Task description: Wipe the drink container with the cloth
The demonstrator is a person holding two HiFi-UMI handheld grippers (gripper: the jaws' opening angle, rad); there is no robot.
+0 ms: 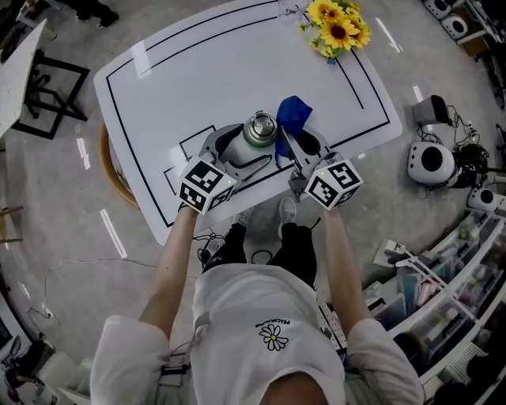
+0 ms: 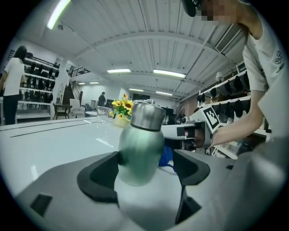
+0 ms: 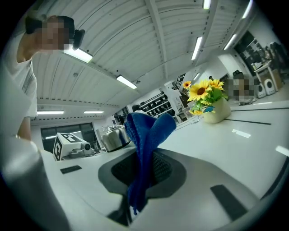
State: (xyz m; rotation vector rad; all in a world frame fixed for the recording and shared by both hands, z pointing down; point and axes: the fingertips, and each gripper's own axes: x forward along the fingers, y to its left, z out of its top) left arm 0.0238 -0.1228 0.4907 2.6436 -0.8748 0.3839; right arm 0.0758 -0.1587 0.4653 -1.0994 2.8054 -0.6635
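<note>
A green metal bottle with a steel cap stands upright on the white table near its front edge. My left gripper has its jaws around the bottle. The left pad is right against it and a gap shows at the right pad, so the jaws stand open. My right gripper is shut on a blue cloth, just right of the bottle. In the right gripper view the cloth sticks up folded from between the jaws, with the bottle's cap behind it to the left.
A vase of sunflowers stands at the table's far right corner, with a clear glass beside it. A round wicker basket shows under the table's left edge. White devices and cables lie on the floor at right.
</note>
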